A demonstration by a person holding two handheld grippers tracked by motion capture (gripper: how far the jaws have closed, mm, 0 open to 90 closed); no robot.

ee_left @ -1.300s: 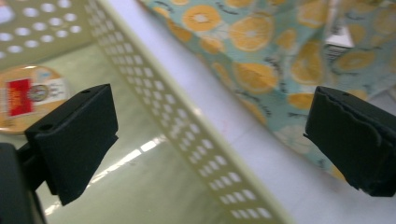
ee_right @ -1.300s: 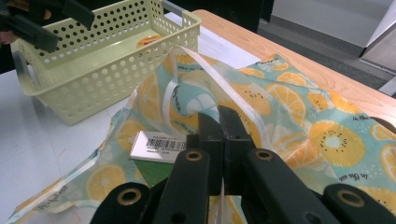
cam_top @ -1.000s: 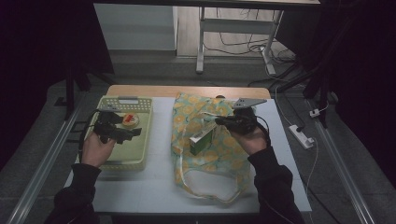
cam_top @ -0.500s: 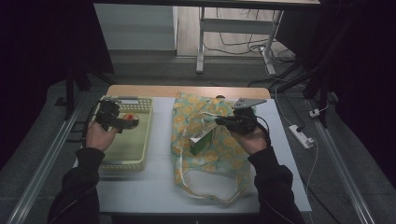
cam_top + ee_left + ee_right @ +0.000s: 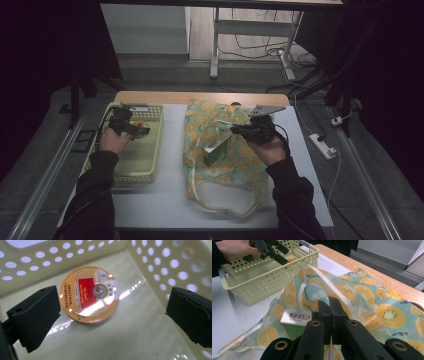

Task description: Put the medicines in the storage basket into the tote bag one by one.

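One round orange candy tin (image 5: 87, 294), flat, glossy lid with a red label, lies on the floor of the pale yellow perforated basket (image 5: 131, 165), near its far corner. Left gripper (image 5: 112, 312) hangs inside the basket with jaws wide apart; the tin sits between them, right beside the left jaw, well apart from the other. Right gripper (image 5: 331, 315) has jaws together, clamped on the white handle strap (image 5: 312, 287) of the one fruit-print bag (image 5: 220, 150) just beside the basket. One green box (image 5: 215, 150) pokes out of the bag.
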